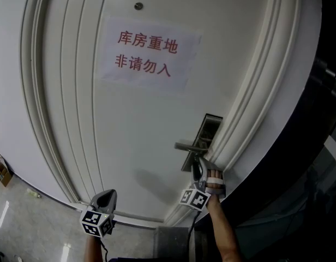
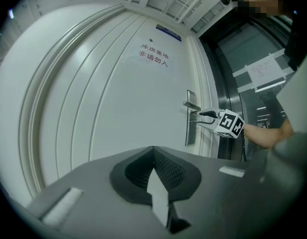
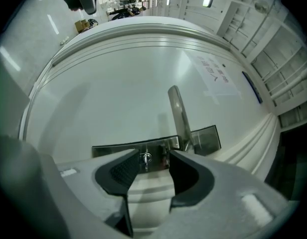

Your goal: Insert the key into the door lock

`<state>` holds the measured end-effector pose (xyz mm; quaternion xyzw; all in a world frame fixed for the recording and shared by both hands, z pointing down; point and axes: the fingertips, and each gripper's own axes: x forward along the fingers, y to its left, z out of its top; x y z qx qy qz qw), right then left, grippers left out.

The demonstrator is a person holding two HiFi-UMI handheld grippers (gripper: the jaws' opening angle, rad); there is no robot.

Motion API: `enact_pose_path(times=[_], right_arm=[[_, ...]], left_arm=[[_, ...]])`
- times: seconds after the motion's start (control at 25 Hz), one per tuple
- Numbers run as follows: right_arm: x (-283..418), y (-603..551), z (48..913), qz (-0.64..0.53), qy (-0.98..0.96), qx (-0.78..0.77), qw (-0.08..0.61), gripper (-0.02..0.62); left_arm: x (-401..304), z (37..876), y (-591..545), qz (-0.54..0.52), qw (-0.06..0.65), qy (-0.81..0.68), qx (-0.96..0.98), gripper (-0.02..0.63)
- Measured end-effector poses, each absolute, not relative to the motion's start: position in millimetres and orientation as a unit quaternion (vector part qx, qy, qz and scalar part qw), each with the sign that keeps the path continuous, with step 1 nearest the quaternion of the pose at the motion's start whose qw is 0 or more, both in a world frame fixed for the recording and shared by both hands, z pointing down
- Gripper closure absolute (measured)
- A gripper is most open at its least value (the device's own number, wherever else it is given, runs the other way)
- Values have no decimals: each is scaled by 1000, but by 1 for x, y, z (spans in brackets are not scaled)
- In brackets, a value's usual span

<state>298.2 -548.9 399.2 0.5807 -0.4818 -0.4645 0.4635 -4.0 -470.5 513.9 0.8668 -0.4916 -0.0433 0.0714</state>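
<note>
We read the right gripper [image 3: 153,156] as open. Its 2 jaws stand apart, and the key [image 3: 145,158] shows in the gap just ahead of them, closer to the pad on the picture's left. Neither pad presses on it. The key sits in the keyhole of the metal lock plate [image 3: 113,150] on the white door [image 3: 118,83], just below the lever handle [image 3: 177,114]. Its shaft appears to run straight into the door, along the same line the right gripper points, so only its head faces us.

The coming move turns on that shared line. We judge the key to be seated already, so the right gripper should back straight off along the key's axis. A sideways drift could knock the key's head with the nearer pad.

The left gripper [image 2: 154,152] is closed on nothing and hangs well apart from the lock, lower and to the left in the head view. The right gripper is by far the nearer.

We count 1 key, 1 lock plate, 1 lever handle, 1 door, 1 paper sign [image 1: 149,52] with red characters, and 2 grippers.
</note>
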Motion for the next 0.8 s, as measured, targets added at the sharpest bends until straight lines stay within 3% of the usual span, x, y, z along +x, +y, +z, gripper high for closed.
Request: enact_pose_path(times=[0.36,0.64,0.8], right_arm=[[291,-522,396,-453,-492,595,446,417],[276,-480,384,-435,-507,638,384,519],[266,-455,379,-429,-507,657,357,543]], left_arm=[[-10,510,-454,-43,67,-486,870,604],[-24,497,-430,-38,55,-477,877,604],[-32,486,-419,-43,47,-470,881,604]])
